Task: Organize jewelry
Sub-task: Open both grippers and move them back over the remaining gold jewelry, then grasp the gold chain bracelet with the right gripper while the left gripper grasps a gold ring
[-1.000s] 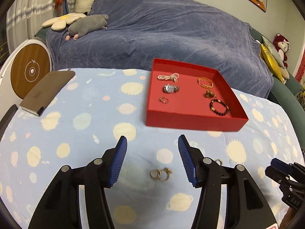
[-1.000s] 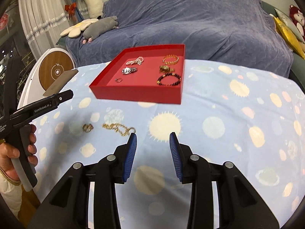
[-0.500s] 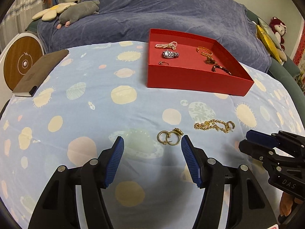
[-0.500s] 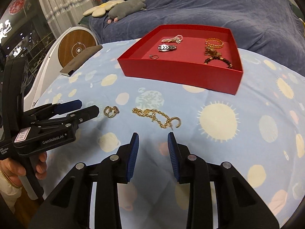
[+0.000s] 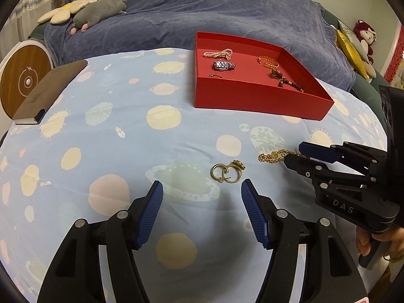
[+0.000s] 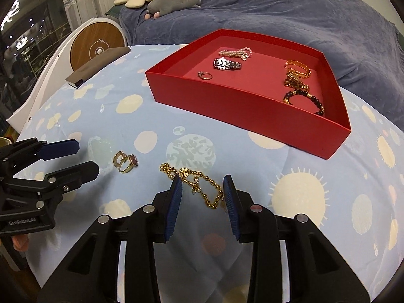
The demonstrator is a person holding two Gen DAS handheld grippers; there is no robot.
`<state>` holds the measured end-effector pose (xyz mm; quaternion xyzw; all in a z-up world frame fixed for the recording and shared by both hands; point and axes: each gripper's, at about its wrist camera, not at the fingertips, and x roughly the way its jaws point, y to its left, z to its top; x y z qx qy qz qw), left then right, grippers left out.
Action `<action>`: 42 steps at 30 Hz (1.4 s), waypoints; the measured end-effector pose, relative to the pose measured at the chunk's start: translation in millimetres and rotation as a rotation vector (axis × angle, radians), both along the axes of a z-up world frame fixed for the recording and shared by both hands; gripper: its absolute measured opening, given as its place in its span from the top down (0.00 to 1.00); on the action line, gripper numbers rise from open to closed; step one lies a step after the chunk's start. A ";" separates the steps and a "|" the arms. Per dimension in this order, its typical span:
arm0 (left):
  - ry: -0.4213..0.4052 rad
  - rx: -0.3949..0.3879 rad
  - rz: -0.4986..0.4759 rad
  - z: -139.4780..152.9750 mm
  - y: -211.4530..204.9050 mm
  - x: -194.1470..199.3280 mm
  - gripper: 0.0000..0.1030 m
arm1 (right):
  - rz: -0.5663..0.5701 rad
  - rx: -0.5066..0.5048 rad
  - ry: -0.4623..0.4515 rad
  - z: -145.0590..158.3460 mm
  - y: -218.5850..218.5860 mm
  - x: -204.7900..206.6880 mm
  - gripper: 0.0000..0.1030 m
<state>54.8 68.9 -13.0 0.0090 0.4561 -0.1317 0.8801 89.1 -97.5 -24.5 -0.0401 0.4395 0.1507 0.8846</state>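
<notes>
A small pile of gold rings (image 5: 226, 173) lies on the blue patterned cloth, just ahead of my open left gripper (image 5: 202, 189); it also shows in the right wrist view (image 6: 124, 162). A gold chain bracelet (image 6: 195, 184) lies between the fingers of my open right gripper (image 6: 201, 185), whose jaws stand on either side of it without closing. In the left wrist view the right gripper (image 5: 295, 155) covers part of the chain (image 5: 274, 156). The red tray (image 5: 255, 98) behind holds a pearl string, a silver watch (image 6: 226, 64), a ring, gold bangles and a dark bead bracelet (image 6: 305, 98).
A brown notebook (image 5: 49, 88) lies at the table's far left edge. A round wooden-faced device (image 5: 22, 80) stands beside the table. A blue-covered sofa (image 5: 202, 12) with plush toys is behind the tray (image 6: 247, 101).
Both grippers have moved down and forward toward the cloth. The right gripper now straddles the gold chain. The left gripper has come closer to the rings.
</notes>
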 end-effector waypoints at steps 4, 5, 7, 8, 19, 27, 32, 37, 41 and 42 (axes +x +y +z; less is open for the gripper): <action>0.012 -0.003 0.002 -2.0 -0.5 -0.1 0.40 | 0.014 -0.007 0.001 -5.6 5.1 3.0 0.68; 0.011 -0.003 0.003 -2.0 -0.6 -0.2 0.40 | 0.019 -0.008 -0.007 -6.2 6.7 2.7 0.68; 0.011 -0.002 0.003 -1.9 -0.3 -0.2 0.40 | 0.031 -0.017 -0.017 -6.6 9.8 1.2 0.72; 0.012 -0.004 0.003 -2.0 -0.2 -0.2 0.40 | 0.039 -0.018 -0.019 -6.6 11.5 0.1 0.74; 0.023 -0.038 -0.003 2.5 -10.7 3.3 0.40 | -0.012 -0.007 0.042 -0.3 -9.6 -29.9 0.93; 0.026 -0.041 -0.063 -0.9 -34.8 -0.6 0.40 | -0.135 0.104 0.096 15.3 -48.2 -63.6 0.93; 0.025 -0.070 -0.102 -4.2 -44.7 -0.5 0.42 | -0.149 0.127 0.121 11.3 -49.9 -61.5 0.93; 0.014 -0.075 -0.114 -7.1 -52.4 3.6 0.46 | -0.160 0.137 0.141 7.9 -51.2 -58.9 0.93; 0.020 -0.071 -0.112 -15.1 -55.4 9.6 0.61 | -0.163 0.141 0.148 8.0 -50.9 -58.1 0.93; 0.018 -0.071 -0.119 -15.2 -55.9 10.4 0.65 | -0.161 0.144 0.150 8.0 -50.9 -58.1 0.93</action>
